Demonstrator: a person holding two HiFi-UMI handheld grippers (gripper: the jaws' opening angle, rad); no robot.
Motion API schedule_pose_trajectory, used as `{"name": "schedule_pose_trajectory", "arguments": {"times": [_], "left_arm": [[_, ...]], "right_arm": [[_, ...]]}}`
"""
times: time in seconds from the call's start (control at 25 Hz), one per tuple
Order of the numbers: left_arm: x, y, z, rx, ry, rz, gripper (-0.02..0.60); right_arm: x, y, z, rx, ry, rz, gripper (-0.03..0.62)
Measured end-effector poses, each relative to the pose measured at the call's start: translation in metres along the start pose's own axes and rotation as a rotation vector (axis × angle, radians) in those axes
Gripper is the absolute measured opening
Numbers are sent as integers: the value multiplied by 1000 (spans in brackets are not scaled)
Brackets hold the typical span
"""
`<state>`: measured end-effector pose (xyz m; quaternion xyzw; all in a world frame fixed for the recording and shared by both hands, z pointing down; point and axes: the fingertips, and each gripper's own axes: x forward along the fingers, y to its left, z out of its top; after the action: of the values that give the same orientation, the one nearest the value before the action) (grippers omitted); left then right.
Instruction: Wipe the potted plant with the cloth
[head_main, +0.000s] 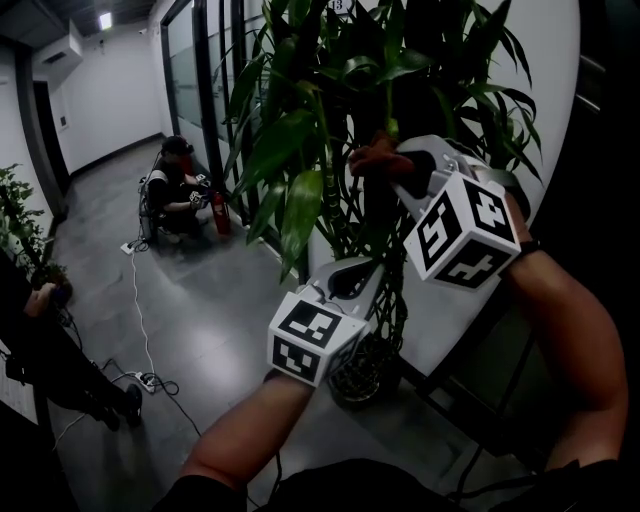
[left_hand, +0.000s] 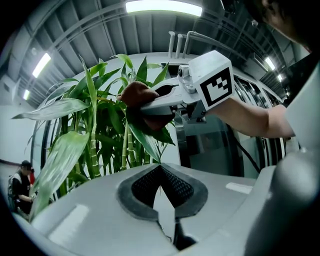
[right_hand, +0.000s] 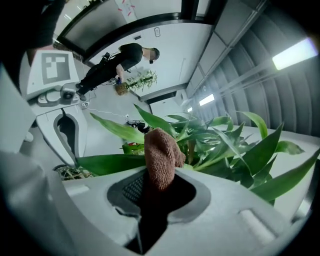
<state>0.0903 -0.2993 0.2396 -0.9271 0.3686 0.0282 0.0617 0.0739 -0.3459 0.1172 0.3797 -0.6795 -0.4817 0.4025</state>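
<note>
My right claw (right_hand: 160, 186) is clamped on the cloth (right_hand: 161, 156), a rust-brown wad standing up out of the jaws. The wad rests against the upper part of a long leaf (left_hand: 145, 137) of the potted plant (head_main: 330, 90). My left claw (left_hand: 161, 192) is closed. That leaf's tip runs down to where its pads meet and looks pinched there, so the blade hangs stretched between my two claws.

I judge the step in hand to be a stroke along this one leaf. To do it well I would draw the cloth down the blade toward the held tip, following the leaf's own line. Only the soft wad should touch, never the hard jaw ends. The left claw should do no more than hold the tip steady, since a thin blade like this would likely crease or tear if tugged. Other leaves crowd close around the cloth, so I would approach from the open side. The stalks look slender above the pot (head_main: 360, 372) on the floor (head_main: 200, 320), so light pressure seems wise.
</note>
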Motion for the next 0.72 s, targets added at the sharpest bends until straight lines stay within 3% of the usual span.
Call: {"name": "schedule_pose_trajectory", "arguments": {"times": [0.44,0.72], "left_arm": [[-1,0,0,0,-1,-1,18],[-1,-4,-2,-1,0,-2,18]], "right_arm": [[-6,58,-7,25,-5,160,66],[-20,101,-8,12,1,306,66]]}}
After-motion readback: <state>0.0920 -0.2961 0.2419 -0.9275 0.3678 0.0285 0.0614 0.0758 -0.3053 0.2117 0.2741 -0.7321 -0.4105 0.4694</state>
